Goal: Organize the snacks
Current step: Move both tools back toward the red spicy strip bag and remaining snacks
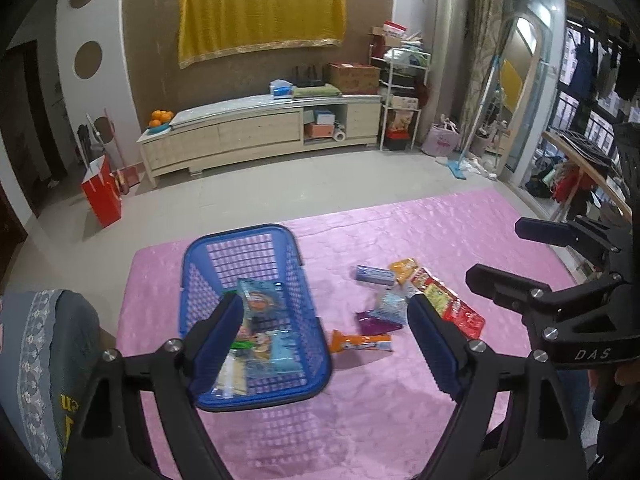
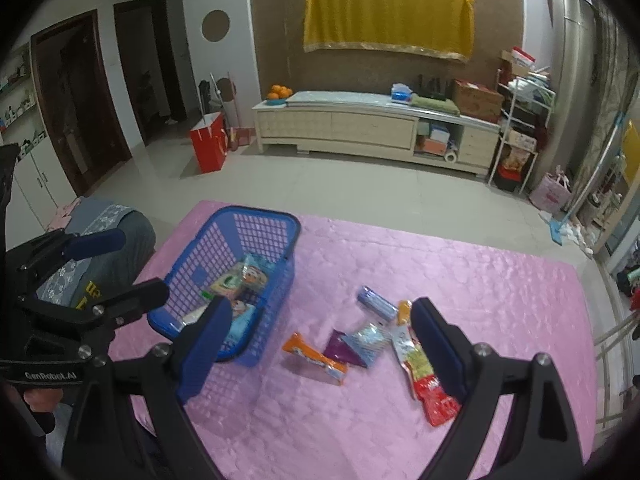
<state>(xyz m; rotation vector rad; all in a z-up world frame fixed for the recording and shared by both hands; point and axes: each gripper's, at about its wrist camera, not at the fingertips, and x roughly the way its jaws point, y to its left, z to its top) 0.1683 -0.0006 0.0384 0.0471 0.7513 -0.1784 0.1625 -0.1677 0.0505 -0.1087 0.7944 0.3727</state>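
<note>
**A:** Left to right, please.

**B:** Left gripper [image 1: 326,322] — jaws wide, nothing between them. Blue basket [image 2: 256,216] on the pink worktop [image 2: 440,432], several packets already inside. Right of it, loose: orange bar [image 2: 314,358], purple pouch [image 2: 340,348], pale blue packet [image 2: 366,340], blue roll [image 2: 376,300], red-and-yellow strip [image 2: 430,384]. Right gripper [image 2: 322,330] — wide too, empty.

**A:** Risks?

**B:** The packets overlap — I judge a jaw closing on one could drag or lift its neighbour. The cloth looks slick, so a flat wrapper may skid away.
</note>
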